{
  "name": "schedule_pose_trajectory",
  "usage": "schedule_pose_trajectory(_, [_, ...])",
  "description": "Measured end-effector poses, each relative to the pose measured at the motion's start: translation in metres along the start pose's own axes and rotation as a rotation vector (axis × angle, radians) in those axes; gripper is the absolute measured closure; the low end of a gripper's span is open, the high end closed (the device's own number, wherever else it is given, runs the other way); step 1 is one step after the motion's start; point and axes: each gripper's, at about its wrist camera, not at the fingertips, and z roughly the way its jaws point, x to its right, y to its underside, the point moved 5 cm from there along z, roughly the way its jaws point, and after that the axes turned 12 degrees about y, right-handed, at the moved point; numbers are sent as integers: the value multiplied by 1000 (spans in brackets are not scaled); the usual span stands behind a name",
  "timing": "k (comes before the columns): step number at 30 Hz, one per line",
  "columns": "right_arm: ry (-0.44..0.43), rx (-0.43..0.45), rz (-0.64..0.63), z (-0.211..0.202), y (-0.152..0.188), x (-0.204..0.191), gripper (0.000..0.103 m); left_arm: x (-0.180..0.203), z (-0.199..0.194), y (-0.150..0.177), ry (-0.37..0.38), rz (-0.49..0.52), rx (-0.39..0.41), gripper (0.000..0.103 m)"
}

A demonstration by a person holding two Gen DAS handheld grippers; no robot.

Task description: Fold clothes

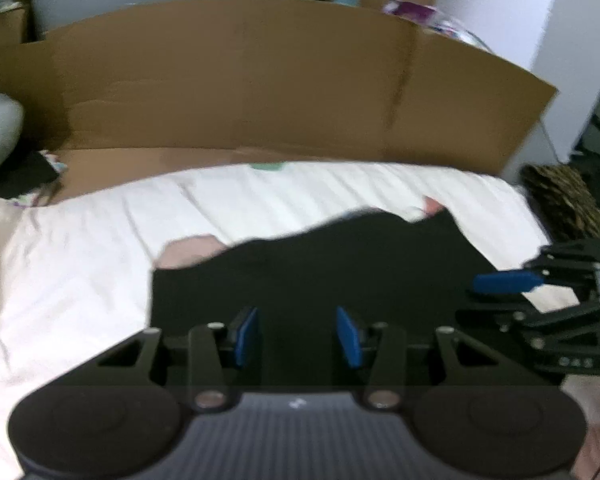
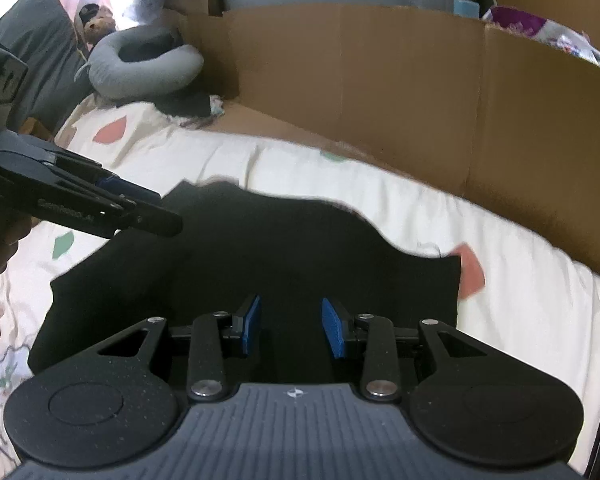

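A black garment (image 1: 320, 264) (image 2: 260, 248) lies spread flat on a white bed sheet (image 1: 80, 260) (image 2: 520, 300) printed with coloured patches. In the left wrist view my left gripper (image 1: 296, 320) hovers over the garment's near part; its blue pads (image 1: 248, 336) stand apart with nothing pinched between them. My right gripper (image 2: 291, 312) is over the garment's near right part, pads apart as well. Each gripper shows in the other's view: the right gripper (image 1: 500, 284) at the garment's right edge, the left gripper (image 2: 156, 212) above its left side.
A tall cardboard wall (image 1: 260, 80) (image 2: 380, 80) stands along the bed's far side. A grey neck pillow (image 2: 140, 64), a dark pillow (image 2: 40, 40) and a soft toy (image 2: 96, 20) lie at the far left. A dark patterned thing (image 1: 564, 200) sits off the bed's right edge.
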Motion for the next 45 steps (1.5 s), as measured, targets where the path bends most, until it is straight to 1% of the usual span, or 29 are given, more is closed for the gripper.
schedule_pose_trajectory(3, [10, -37, 2, 8, 12, 0, 62, 7, 12, 13, 22, -5, -41, 57])
schedule_pose_trajectory(4, [11, -45, 7, 11, 14, 1, 62, 6, 16, 15, 15, -1, -46, 57])
schedule_pose_trajectory(6, [13, -63, 16, 17, 18, 3, 62, 4, 24, 17, -5, 10, -54, 57])
schedule_pose_trajectory(9, [15, -86, 25, 26, 20, 4, 62, -2, 28, 17, -5, 6, -60, 57])
schedule_pose_trajectory(13, [21, -84, 7, 30, 20, 1, 62, -2, 23, 17, -16, 10, -59, 59])
schedule_pose_trajectory(15, [27, -85, 9, 27, 18, 0, 62, 1, 19, 17, -17, 18, -58, 60])
schedule_pose_trajectory(21, [23, -67, 16, 5, 21, -1, 62, 18, 5, 23, 21, 21, -45, 59])
schedule_pose_trajectory(24, [11, -57, 13, -8, 26, -2, 62, 32, 0, 25, 45, 66, -39, 59])
schedule_pose_trajectory(27, [-12, -47, -8, -20, 31, -7, 62, 47, -2, 30, 72, 110, -52, 59])
schedule_pose_trajectory(31, [-30, -69, -41, -25, 46, -15, 62, 60, 3, 43, 96, 141, -88, 59])
schedule_pose_trajectory(37, [-35, -86, -96, -18, 58, -18, 62, 53, 21, 60, 62, 153, -153, 59])
schedule_pose_trajectory(40, [-28, -86, -103, -22, 60, -14, 62, 48, 24, 61, 61, 141, -163, 58])
schedule_pose_trajectory(45, [-17, -84, -97, -30, 69, -2, 62, 44, 26, 62, 39, 142, -167, 59])
